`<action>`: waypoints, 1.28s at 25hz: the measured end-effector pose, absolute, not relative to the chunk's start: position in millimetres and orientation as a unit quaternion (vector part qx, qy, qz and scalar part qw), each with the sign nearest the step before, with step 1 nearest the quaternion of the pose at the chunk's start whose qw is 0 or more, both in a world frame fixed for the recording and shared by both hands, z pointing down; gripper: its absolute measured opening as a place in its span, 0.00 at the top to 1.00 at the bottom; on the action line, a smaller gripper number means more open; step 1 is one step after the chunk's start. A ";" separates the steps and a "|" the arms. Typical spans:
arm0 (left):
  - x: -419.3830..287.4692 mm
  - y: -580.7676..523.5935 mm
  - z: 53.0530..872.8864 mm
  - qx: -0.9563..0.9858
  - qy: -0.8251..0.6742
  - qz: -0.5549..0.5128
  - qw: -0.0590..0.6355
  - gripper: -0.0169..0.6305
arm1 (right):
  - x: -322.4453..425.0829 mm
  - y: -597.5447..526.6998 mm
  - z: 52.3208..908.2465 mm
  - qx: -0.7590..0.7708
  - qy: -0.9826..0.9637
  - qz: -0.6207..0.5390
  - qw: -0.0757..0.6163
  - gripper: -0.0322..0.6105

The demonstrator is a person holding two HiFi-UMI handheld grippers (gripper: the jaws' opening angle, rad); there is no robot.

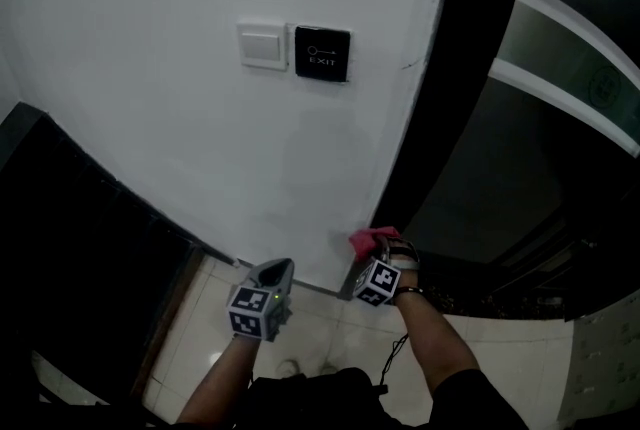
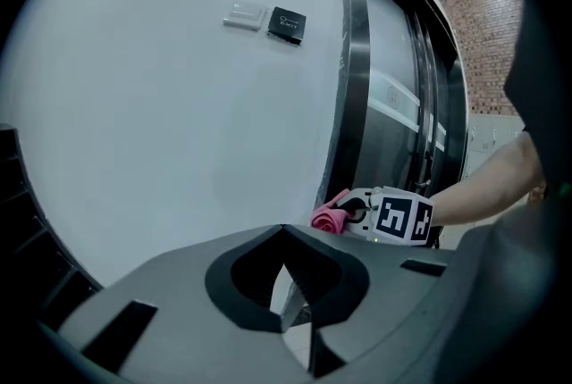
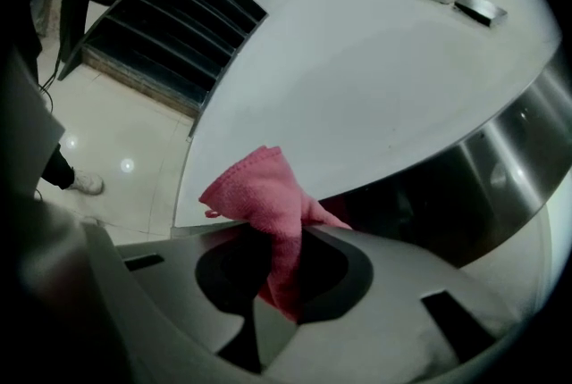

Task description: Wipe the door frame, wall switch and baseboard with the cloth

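A pink cloth (image 1: 368, 240) is pressed against the low corner where the white wall meets the dark metal door frame (image 1: 450, 68). My right gripper (image 1: 385, 246) is shut on it. In the right gripper view the cloth (image 3: 268, 195) bunches out of the jaws against the wall, beside the steel frame (image 3: 500, 168). A white wall switch (image 1: 263, 45) and a black EXIT button (image 1: 322, 53) sit higher up. The grey baseboard (image 1: 305, 284) runs along the wall's foot. My left gripper (image 1: 278, 270) hovers left of the cloth, shut and holding nothing, its jaws (image 2: 284, 230) pointing at the wall.
A dark slatted panel (image 1: 80, 238) fills the left side. Pale glossy floor tiles (image 1: 320, 338) lie below. Dark glass door panels (image 1: 540, 168) stand right of the frame. A person's shoe (image 3: 85, 184) rests on the tiles.
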State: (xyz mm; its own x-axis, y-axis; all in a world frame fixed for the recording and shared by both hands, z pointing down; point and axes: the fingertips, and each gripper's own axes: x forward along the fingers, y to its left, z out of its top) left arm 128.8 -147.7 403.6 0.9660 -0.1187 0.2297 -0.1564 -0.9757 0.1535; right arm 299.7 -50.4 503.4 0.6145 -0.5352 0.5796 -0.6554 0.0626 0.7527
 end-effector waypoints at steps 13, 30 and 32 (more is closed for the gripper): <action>121.9 -164.6 409.2 0.988 -0.053 0.108 0.101 0.99 | 301.5 -39.9 503.4 0.700 -0.428 0.107 0.561 0.86; 175.7 -162.3 324.9 0.997 -0.012 0.015 0.078 0.99 | 301.4 -29.5 113.1 0.793 -0.260 -0.255 0.488 0.86; 174.1 -164.9 315.0 0.997 -0.011 0.003 0.077 0.99 | 300.4 -24.8 69.8 0.801 -0.238 -0.282 0.472 0.86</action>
